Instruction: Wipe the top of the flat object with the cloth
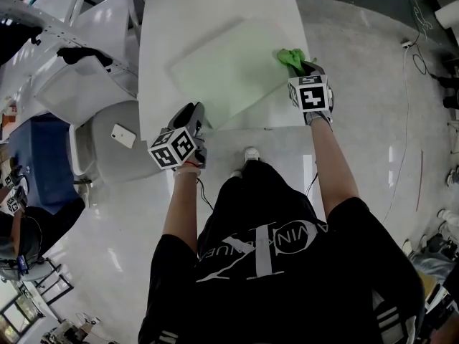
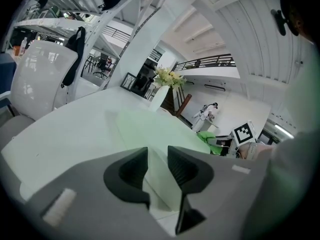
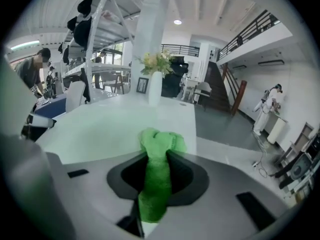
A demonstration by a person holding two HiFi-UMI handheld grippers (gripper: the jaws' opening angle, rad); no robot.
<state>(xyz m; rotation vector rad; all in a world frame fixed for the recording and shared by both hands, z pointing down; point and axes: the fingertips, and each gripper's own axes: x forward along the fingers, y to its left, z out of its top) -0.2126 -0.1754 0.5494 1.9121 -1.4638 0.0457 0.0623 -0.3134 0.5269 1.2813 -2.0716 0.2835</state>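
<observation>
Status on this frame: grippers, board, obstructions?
Right gripper shut on green cloth, at right corner of board. Left gripper open, by board's near corner. Nothing else on board.

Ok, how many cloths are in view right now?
1: the green cloth, pinched in the right gripper at the right corner of the pale green board. The left gripper carries none. Another could be hidden behind the person's body.

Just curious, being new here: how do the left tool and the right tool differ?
The right tool clamps a green cloth; the left tool has its jaws apart, gripping nothing. The right tool sits at the right edge of the pale board, the left tool at its near corner. Both carry a marker cube.
</observation>
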